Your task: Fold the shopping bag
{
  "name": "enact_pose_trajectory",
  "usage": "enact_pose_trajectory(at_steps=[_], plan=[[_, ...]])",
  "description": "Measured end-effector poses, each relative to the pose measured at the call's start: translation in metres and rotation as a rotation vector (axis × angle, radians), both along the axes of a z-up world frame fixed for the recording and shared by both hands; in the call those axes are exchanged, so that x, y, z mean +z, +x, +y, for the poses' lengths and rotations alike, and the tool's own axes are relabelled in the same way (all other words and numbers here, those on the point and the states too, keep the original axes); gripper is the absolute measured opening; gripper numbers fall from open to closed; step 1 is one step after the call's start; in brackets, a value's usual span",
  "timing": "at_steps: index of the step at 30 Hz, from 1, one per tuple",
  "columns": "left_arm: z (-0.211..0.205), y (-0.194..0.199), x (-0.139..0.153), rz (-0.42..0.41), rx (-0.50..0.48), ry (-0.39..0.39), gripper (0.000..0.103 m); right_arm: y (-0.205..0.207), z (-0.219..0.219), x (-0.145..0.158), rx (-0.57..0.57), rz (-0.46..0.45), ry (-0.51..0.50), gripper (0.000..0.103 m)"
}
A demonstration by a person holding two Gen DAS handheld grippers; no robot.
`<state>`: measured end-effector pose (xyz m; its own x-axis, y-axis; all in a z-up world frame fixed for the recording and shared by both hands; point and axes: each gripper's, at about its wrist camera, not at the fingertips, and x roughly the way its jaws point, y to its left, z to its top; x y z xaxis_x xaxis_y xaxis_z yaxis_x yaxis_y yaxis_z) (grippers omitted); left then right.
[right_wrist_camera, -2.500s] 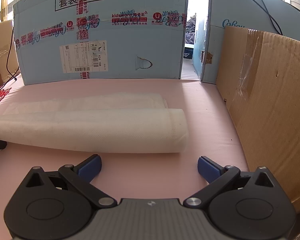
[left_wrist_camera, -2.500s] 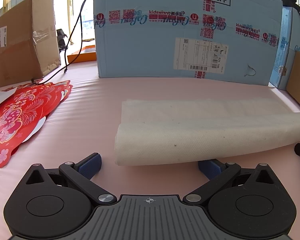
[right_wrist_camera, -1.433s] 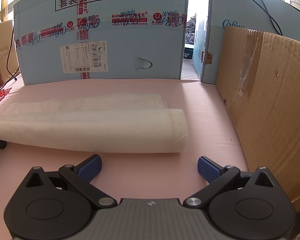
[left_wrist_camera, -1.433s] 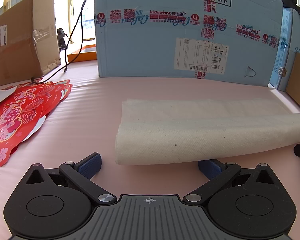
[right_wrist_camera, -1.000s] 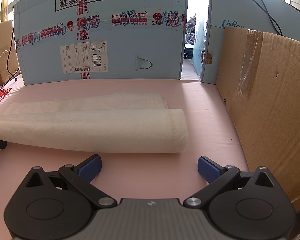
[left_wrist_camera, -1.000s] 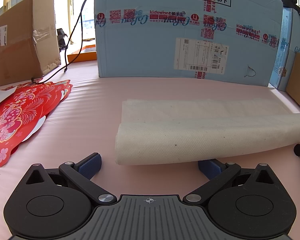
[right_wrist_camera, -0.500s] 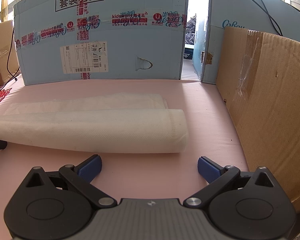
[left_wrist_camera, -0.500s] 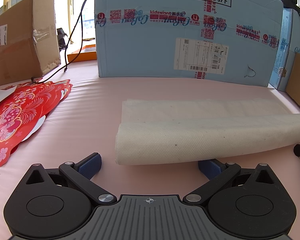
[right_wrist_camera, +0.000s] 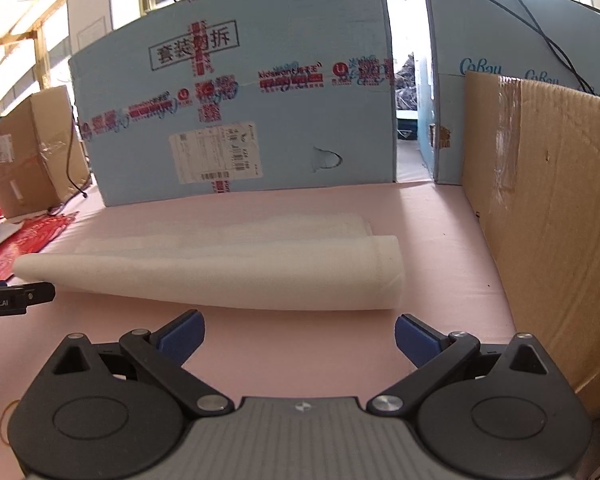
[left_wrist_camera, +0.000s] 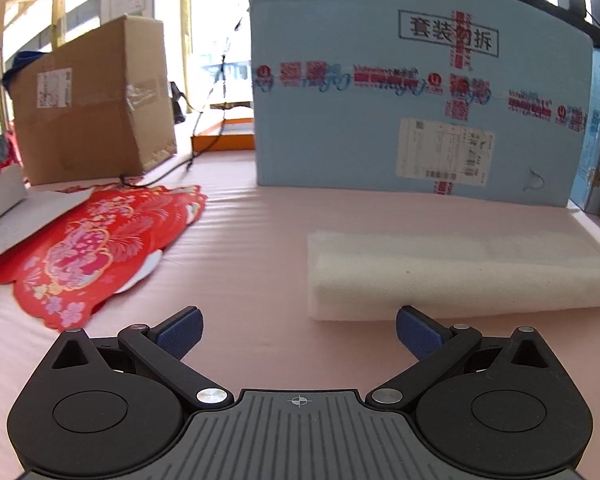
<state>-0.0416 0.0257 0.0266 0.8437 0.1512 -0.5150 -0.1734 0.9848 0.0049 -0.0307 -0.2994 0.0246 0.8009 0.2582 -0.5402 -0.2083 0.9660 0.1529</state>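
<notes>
Both tongs, left gripper (left_wrist_camera: 298, 330) and right gripper (right_wrist_camera: 298, 330), stand spread and empty; shopping bag (right_wrist_camera: 220, 270) lies just ahead, crosswise, equally near.

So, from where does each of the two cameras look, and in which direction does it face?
Left wrist: sits on the left gripper, low over the pink table, facing the blue box; its open jaws show.
Right wrist: sits on the right gripper, facing the same box, brown cardboard at right; its open jaws and the left gripper's tip show.
Shared: the folded white bag, blue box, red paper.
</notes>
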Motion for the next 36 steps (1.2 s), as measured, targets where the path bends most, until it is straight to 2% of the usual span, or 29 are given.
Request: enact_pose_trajectory(at_steps=[3, 6, 9, 11, 13, 24, 26, 28, 30, 36], plan=[[0.022, -0.025, 0.015, -0.076, 0.071, -0.059, 0.103, -0.009, 0.002, 0.006, 0.075, -0.028, 0.033, 0.103], [0.035, -0.037, 0.026, -0.131, 0.085, -0.133, 0.103, -0.017, 0.006, 0.012, 0.12, -0.057, 0.055, 0.103], [0.036, -0.029, 0.031, -0.116, 0.013, -0.186, 0.103, -0.021, 0.008, 0.016, 0.117, -0.076, 0.052, 0.103], [0.028, -0.016, 0.032, -0.095, -0.058, -0.183, 0.103, -0.019, 0.005, 0.016, 0.101, -0.065, 0.058, 0.102], [0.019, -0.004, 0.03, -0.068, -0.118, -0.157, 0.103, -0.018, 0.002, 0.015, 0.085, -0.053, 0.064, 0.101], [-0.064, 0.05, 0.01, 0.131, -0.604, 0.106, 0.102, -0.015, -0.014, 0.013, 0.023, -0.039, 0.106, 0.101], [-0.069, 0.059, 0.007, 0.188, -0.693, 0.073, 0.102, -0.015, -0.016, 0.013, 0.017, -0.039, 0.114, 0.101], [-0.071, 0.069, 0.002, 0.264, -0.775, -0.015, 0.103, -0.014, -0.018, 0.013, 0.011, -0.041, 0.125, 0.101], [-0.07, 0.072, -0.002, 0.309, -0.802, -0.082, 0.103, -0.014, -0.02, 0.013, 0.006, -0.043, 0.135, 0.101], [-0.065, 0.046, 0.0, 0.286, -0.937, -0.183, 0.103, -0.017, -0.023, 0.016, 0.008, -0.063, 0.159, 0.101]])
